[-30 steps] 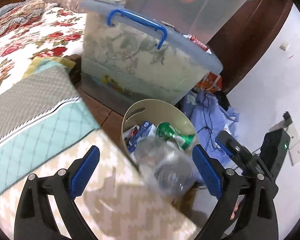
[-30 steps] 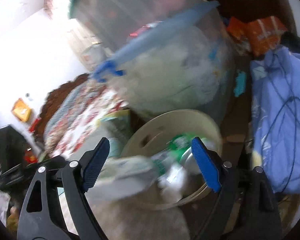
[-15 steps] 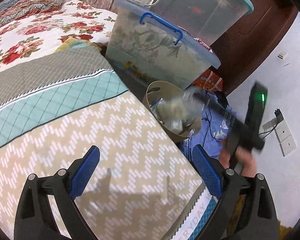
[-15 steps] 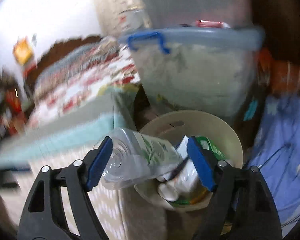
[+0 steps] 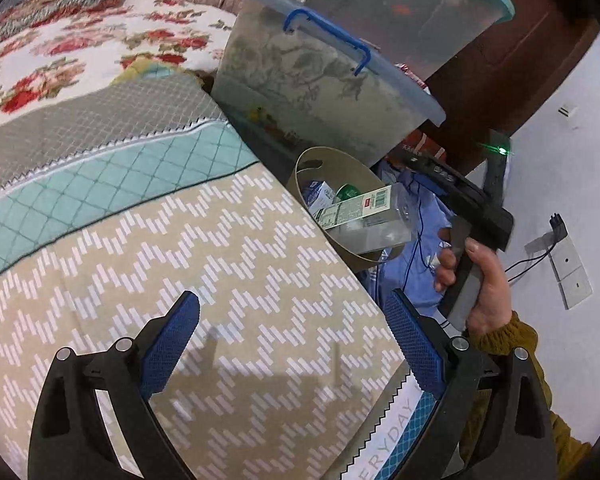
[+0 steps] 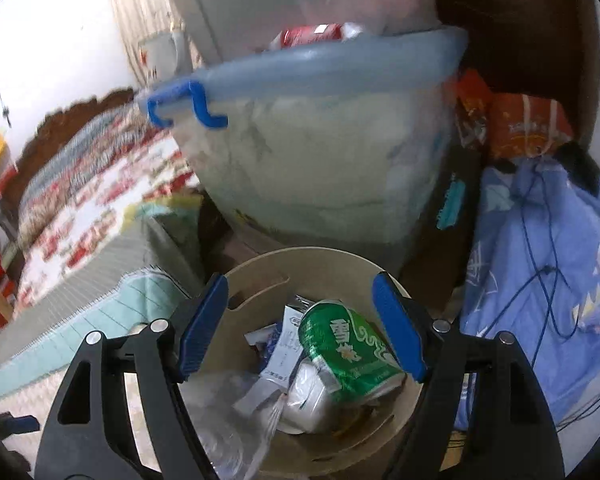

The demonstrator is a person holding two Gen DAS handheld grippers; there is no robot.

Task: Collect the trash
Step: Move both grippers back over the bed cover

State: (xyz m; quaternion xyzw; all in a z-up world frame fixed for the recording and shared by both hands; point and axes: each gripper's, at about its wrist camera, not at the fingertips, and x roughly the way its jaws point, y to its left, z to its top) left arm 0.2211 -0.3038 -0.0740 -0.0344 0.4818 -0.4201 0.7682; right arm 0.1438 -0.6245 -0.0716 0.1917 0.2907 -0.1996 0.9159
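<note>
The clear plastic bottle (image 6: 236, 432) lies in the beige wastebasket (image 6: 324, 264), blurred and half cut off behind the right claw (image 6: 300, 328), whose jaws stand apart above the green can (image 6: 348, 348). At five o'clock a hand (image 5: 480, 284) grips its handle. The left claw (image 5: 296, 344) hangs spread and empty over the bed (image 5: 220, 280).

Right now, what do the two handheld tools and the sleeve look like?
Both tools, left and right, have black triangular open-frame fingers with silver pivot pins and textured blue pads. The right tool's body is black with a grey handle and a green light. The person's sleeve is mustard knit.
</note>
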